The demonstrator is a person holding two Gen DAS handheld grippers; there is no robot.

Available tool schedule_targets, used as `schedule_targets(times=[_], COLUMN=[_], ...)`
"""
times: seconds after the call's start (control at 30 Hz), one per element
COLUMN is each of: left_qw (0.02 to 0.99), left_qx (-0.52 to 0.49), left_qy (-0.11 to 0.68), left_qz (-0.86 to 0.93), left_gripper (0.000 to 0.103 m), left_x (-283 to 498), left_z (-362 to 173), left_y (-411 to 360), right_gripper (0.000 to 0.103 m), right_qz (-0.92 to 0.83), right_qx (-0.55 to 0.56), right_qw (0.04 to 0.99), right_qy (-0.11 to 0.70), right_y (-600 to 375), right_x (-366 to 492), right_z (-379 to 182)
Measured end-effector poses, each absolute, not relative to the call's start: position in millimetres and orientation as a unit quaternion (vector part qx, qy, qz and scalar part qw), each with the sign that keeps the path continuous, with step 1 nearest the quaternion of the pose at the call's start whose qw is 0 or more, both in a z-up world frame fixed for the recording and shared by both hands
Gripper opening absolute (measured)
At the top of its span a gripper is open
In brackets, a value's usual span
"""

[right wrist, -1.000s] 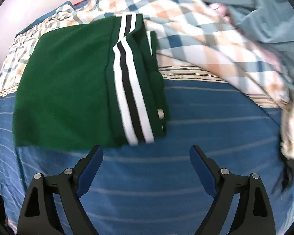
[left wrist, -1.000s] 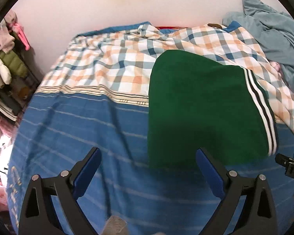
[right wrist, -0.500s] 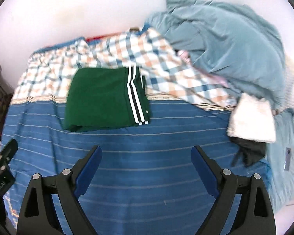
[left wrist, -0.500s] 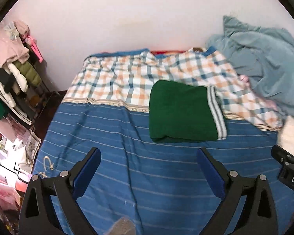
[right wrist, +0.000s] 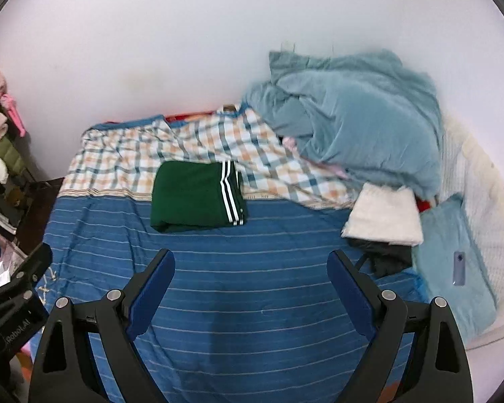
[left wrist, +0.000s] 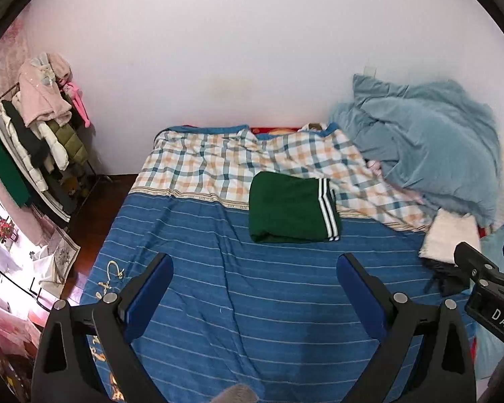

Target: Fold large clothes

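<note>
A green garment with white and black side stripes (left wrist: 290, 210) lies folded into a flat rectangle on the bed, across the line between the blue striped sheet and the checked cover; it also shows in the right wrist view (right wrist: 196, 196). My left gripper (left wrist: 253, 277) is open and empty, held well back above the blue sheet. My right gripper (right wrist: 250, 277) is open and empty too, at a similar distance. Part of the right gripper's body shows at the right edge of the left wrist view.
The blue striped sheet (left wrist: 252, 302) covers the near bed. A checked cover (left wrist: 218, 164) and a heaped grey-blue duvet (right wrist: 359, 124) lie at the back. A folded white cloth (right wrist: 383, 216) over dark fabric, a blue pillow with a phone (right wrist: 459, 268) sit right. A clothes rack (left wrist: 33, 141) stands left.
Both grippers have pulled far back and up from the green garment, which now looks small and lies folded on the bed. The whole bed and wall have come into view.
</note>
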State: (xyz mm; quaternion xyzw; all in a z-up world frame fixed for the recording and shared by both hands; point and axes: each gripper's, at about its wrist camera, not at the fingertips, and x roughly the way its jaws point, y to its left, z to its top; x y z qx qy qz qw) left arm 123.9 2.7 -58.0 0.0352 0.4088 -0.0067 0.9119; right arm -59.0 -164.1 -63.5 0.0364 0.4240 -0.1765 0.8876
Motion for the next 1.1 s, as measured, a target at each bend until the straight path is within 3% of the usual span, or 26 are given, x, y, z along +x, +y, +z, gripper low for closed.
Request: schedule_targets(times=[0.37,1.1], left_qw=[0.918,0.922], left_qx=[0.027,0.015], left_qy=[0.397,0.387], left_qz=[-0.007,-0.004], left_gripper=[0.1,0.101], left_x=[78,55], left_z=[-16,9], left_y=[0,1], right_gripper=[0.094,0.099], right_qz=[-0.153,-0.133], right_qx=[0.022,0.006], right_qw=[0.902,0.905], right_qy=[0.402,0.405], right_y=[-146,-132], right_x=[-130,-138], right_z=[14,50])
